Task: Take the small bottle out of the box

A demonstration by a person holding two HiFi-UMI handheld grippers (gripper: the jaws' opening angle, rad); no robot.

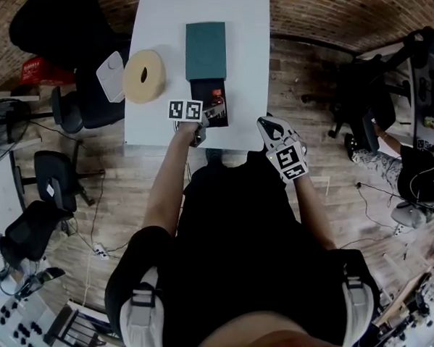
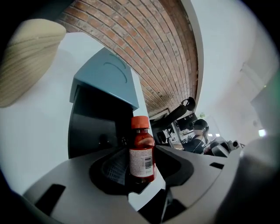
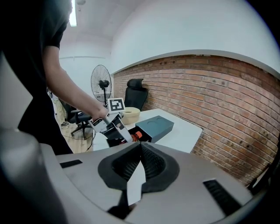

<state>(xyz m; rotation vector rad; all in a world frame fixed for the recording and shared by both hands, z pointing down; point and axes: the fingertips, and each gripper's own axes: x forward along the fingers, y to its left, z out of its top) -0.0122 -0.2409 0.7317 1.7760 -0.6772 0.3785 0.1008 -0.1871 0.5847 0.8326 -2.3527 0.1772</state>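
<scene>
A small red bottle (image 2: pixel 141 153) with an orange cap and a white label stands upright between the jaws of my left gripper (image 2: pixel 140 168), which is shut on it. In the head view the bottle (image 1: pixel 216 98) is over the near end of the open black box (image 1: pixel 211 86), with the left gripper (image 1: pixel 211 113) at the box's front edge. The box's teal lid (image 1: pixel 205 50) lies just beyond it. My right gripper (image 1: pixel 269 127) is off the table's near edge, to the right, its jaws shut with nothing in them (image 3: pixel 141 148).
A cream tape roll (image 1: pixel 144 76) and a white flat device (image 1: pixel 111 75) lie at the left side of the white table (image 1: pixel 246 30). Office chairs (image 1: pixel 54 178) stand on the wooden floor to the left, and a brick wall runs behind the table.
</scene>
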